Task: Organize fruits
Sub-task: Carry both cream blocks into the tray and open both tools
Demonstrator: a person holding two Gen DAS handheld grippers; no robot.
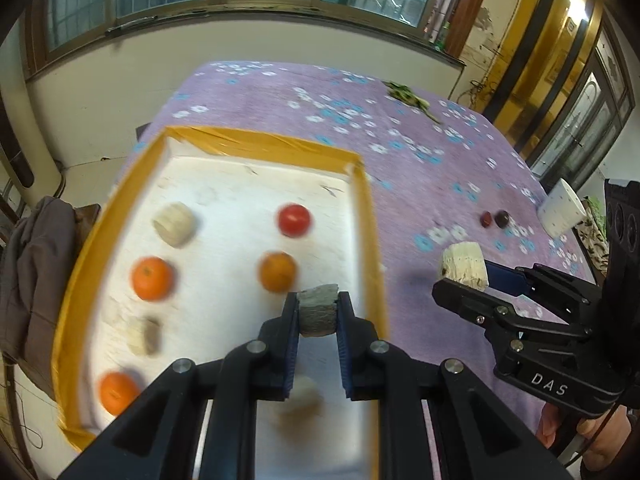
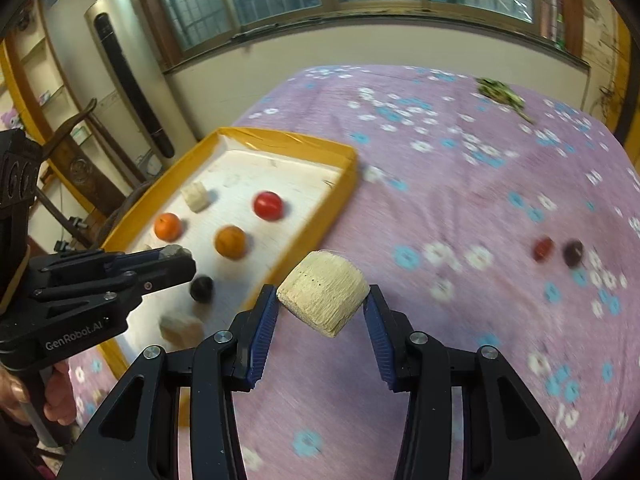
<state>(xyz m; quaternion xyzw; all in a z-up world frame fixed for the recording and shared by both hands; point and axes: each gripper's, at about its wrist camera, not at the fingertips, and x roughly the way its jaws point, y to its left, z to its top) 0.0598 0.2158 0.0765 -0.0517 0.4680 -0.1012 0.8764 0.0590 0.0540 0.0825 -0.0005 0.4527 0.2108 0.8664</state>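
Purple flowered tablecloth (image 2: pixel 460 208): tray (image 1: pixel 256 140) half filled; both grippers, left gripper (image 1: pixel 318 312) and right gripper (image 2: pixel 322 300), clamp pale chunks; two dark fruits (image 2: pixel 558 251) remain outside.

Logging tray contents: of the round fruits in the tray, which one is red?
The far-right one, the red fruit, beyond the darker orange; the other round fruits visible in the tray are orange or dark.

Both ur cams ride the grippers, angled steeply down, close above the purple floral tablecloth (image 1: pixel 420 152). Left cam sits over the yellow-rimmed tray (image 1: pixel 256 138), right cam beside it. Shared: tray, cloth, window wall; each sees the other gripper.
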